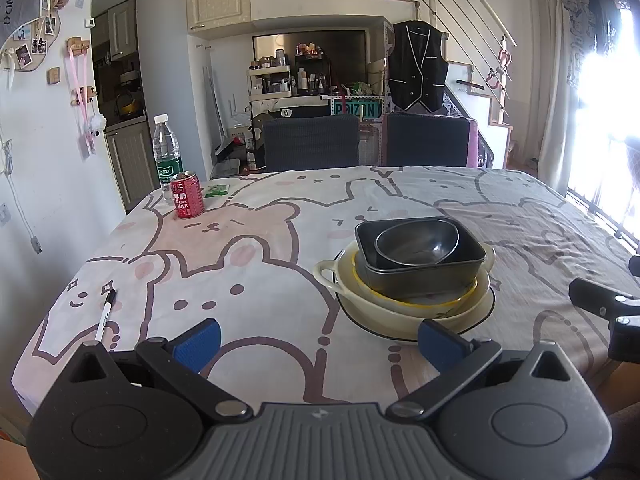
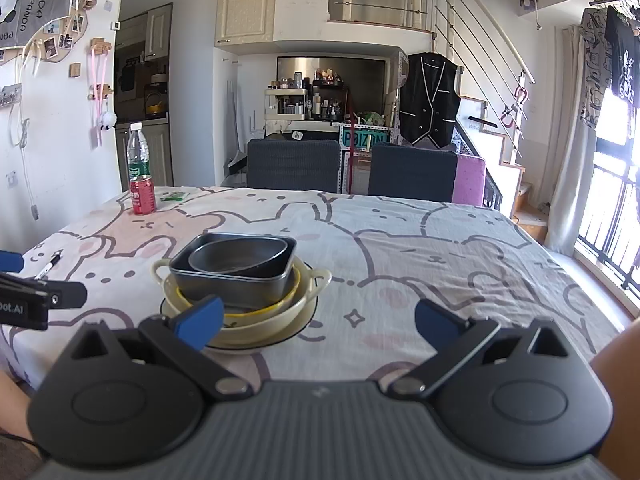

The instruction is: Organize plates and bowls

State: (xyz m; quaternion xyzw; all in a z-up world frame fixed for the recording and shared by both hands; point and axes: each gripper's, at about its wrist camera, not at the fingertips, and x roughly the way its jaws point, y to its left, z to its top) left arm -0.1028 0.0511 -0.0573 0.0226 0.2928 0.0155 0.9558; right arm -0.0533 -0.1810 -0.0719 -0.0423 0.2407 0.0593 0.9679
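Dishes are seen stacked on the table, with both grippers held wide apart and empty at its near edge.

Nearest, the left gripper (image 1: pixel 318 342) and the right gripper (image 2: pixel 318 326) are spread, nothing being held between the blue pads (image 1: pixel 198 344). Just beyond them, a stack is set on the cartoon-printed tablecloth (image 2: pixel 440 248): a black-rimmed plate (image 2: pixel 298 330) at the bottom, a cream two-handled dish (image 1: pixel 328 274) on it, a yellow-rimmed bowl (image 1: pixel 404 300) inside that, then a dark rectangular pan (image 2: pixel 240 284) with a dark round bowl (image 1: pixel 416 246) nested in it. To the left a pen (image 1: pixel 106 314) is laid flat. Farther back, a red can (image 1: pixel 187 195), a small green packet (image 1: pixel 217 190) and a water bottle (image 1: pixel 166 152) are grouped at the far left corner. Two dark chairs (image 2: pixel 294 164) are placed behind the table.
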